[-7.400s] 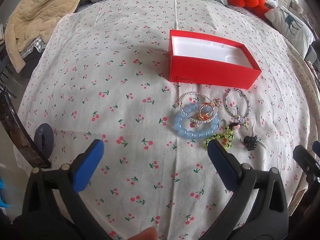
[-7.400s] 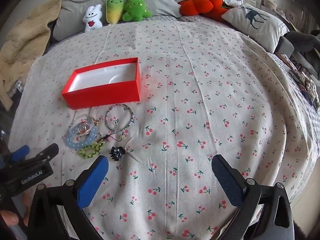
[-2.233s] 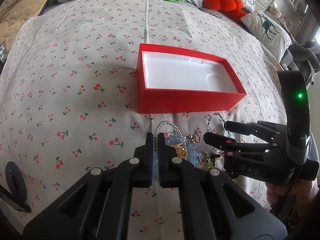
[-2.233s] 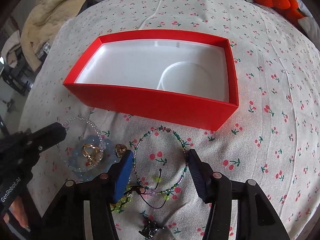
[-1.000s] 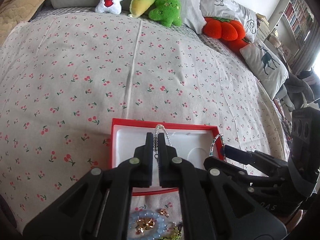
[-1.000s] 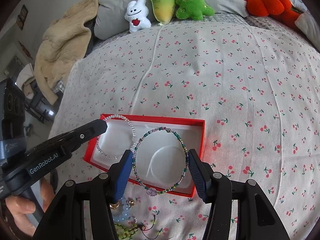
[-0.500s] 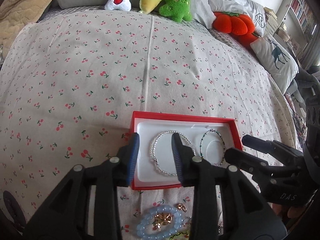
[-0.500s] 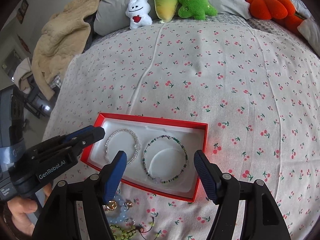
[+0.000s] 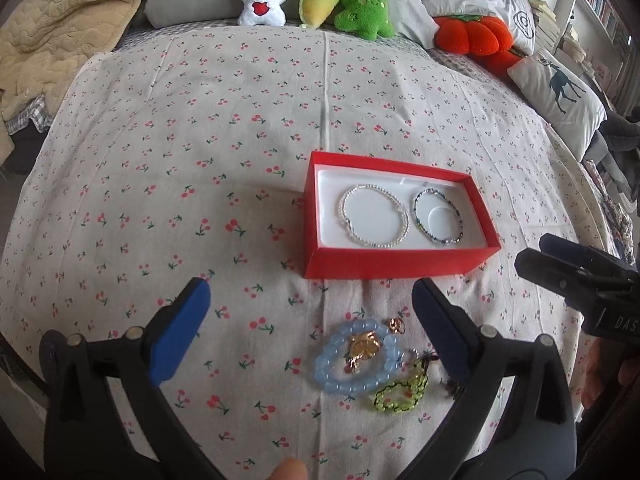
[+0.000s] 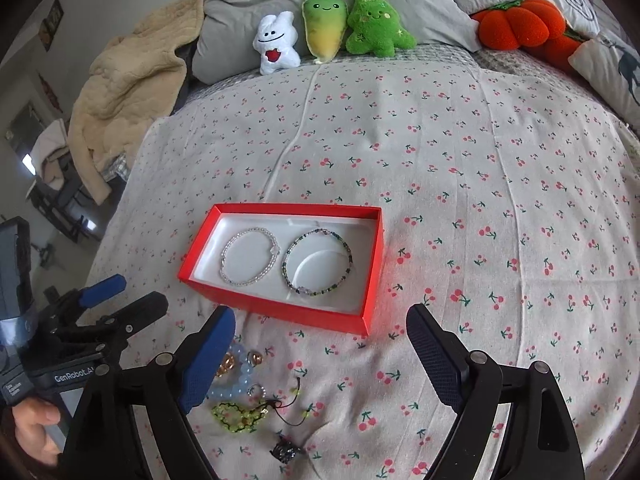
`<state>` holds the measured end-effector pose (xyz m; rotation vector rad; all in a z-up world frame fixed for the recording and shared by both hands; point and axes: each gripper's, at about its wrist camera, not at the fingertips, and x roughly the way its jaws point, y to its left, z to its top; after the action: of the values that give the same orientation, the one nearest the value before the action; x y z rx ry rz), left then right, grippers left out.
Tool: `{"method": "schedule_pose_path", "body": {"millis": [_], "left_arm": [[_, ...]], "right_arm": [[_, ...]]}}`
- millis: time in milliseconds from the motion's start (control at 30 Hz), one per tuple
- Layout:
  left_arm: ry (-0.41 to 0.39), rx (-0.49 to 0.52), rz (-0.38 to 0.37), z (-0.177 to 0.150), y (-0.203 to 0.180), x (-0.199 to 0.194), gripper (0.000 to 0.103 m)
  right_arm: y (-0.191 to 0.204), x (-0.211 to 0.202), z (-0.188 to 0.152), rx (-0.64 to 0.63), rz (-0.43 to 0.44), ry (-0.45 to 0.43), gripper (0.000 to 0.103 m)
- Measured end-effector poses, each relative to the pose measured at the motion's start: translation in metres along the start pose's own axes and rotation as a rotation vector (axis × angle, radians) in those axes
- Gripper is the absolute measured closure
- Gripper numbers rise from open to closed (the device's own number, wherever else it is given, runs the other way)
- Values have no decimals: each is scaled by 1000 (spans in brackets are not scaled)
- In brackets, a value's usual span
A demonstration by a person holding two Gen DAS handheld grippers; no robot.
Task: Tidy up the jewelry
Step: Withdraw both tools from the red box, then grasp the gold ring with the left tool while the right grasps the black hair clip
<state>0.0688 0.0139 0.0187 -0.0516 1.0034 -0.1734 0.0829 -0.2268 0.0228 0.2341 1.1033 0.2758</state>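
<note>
Both grippers hover over the bed (image 9: 248, 128), jaws opening wide with nothing between the pads: the left gripper (image 9: 308, 320) and the right gripper (image 10: 320, 352) each frame bare cherry-print sheet and a tangle of loose pieces. The red box (image 9: 396, 262) sits just beyond the jaws of both. It holds two bracelets lying flat and side by side, not overlapping: one clear-bead bracelet (image 9: 374, 216) and one dark green-bead bracelet (image 9: 438, 216). Still outside, between and just under the left jaws toward the right pad: one blue bead bracelet (image 9: 354, 356), one gold ornament (image 9: 362, 346) resting inside its ring, one small gold ring (image 9: 396, 325) beside it, one yellow-green beaded piece (image 9: 400, 392) touching the blue one. The right view adds one dark hair claw (image 10: 285, 451) nearest the camera, one black cord (image 10: 288, 408) trailing off the yellow-green piece, and what may be a small silver ring, too small to be sure of. Count: two pieces boxed, at least five loose. Risks, as judged: the loose pieces touch and overlap, so closing on the blue bracelet could drag the gold ornament or the yellow-green piece along and drop it short of the box; the cord could snag a pad; the small rings sit low in soft bedding and could slip from the pads or get pressed into a fold; both grippers working the same cluster could collide.
</note>
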Motion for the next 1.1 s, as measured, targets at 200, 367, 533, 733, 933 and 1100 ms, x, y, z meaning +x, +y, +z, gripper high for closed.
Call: {"method": "schedule_pose_path", "body": {"millis": [200,367,533,733,933,1100], "left_arm": [[-1,8,7,-31,-1,-8,1],[26,8,3,-52,-1,-5,1],[11,49,48,-73,-3,0,1],[24,114,40,-91,-9,14,1],[-5,154,50,-105,-11,28,1],[-54,186,59,-112,-12,30,0]], "right_arm": [[0,-12,-26,-20,-64,-39,11],[-8,-11,-49,1,-73,-14,11],[-12,-5,-76,-14,-59,19,11],[-13,10,-110,-91,-102,57,11],[-3,22,-135,-183,-144,49,11],[0,27,-143,-210,-180,37,0]]}}
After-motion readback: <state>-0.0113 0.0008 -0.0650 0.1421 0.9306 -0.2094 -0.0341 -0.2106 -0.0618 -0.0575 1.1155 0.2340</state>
